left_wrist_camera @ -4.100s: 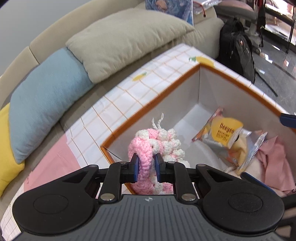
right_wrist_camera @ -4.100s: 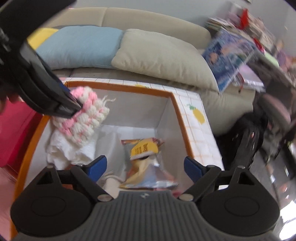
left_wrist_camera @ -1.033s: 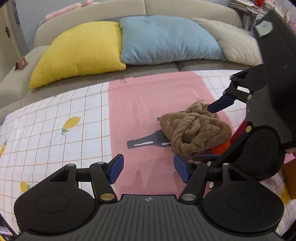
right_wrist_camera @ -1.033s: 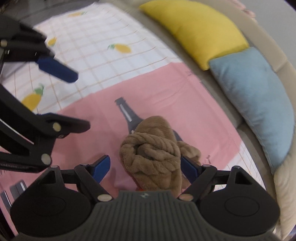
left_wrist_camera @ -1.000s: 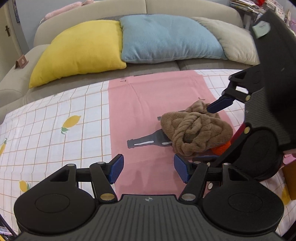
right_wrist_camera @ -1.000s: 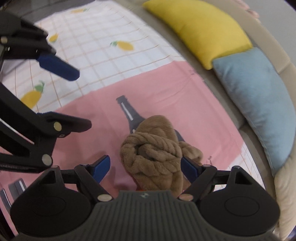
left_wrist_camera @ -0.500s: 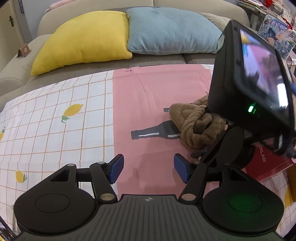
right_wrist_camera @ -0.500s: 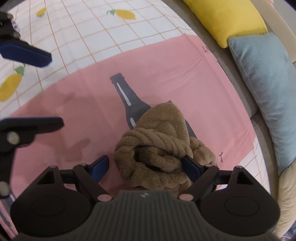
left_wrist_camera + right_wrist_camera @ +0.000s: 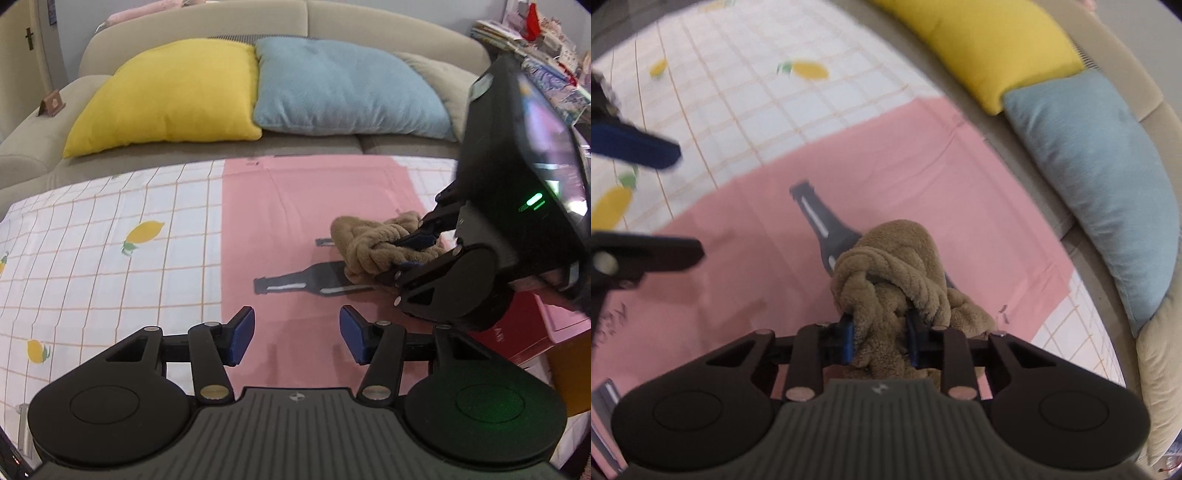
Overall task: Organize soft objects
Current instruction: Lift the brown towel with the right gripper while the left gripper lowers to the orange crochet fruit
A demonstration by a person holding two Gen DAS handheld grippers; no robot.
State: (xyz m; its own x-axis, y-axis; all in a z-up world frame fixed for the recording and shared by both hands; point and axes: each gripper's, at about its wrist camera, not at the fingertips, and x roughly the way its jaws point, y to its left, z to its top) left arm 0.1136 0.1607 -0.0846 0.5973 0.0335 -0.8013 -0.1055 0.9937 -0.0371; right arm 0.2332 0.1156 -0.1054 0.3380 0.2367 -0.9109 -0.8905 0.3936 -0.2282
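My right gripper (image 9: 879, 338) has just been closing and its pads now pinch the near end of the knotted brown plush towel (image 9: 897, 273), which lies on the pink cloth (image 9: 746, 236) over the printed bottle graphic (image 9: 827, 225), long axis running away from me toward the blue cushion (image 9: 1097, 162). My left gripper (image 9: 295, 332) has been narrowing too but stays part open and empty, beside the towel on the side away from that cushion. Lift path looks clear; only the left gripper is near.
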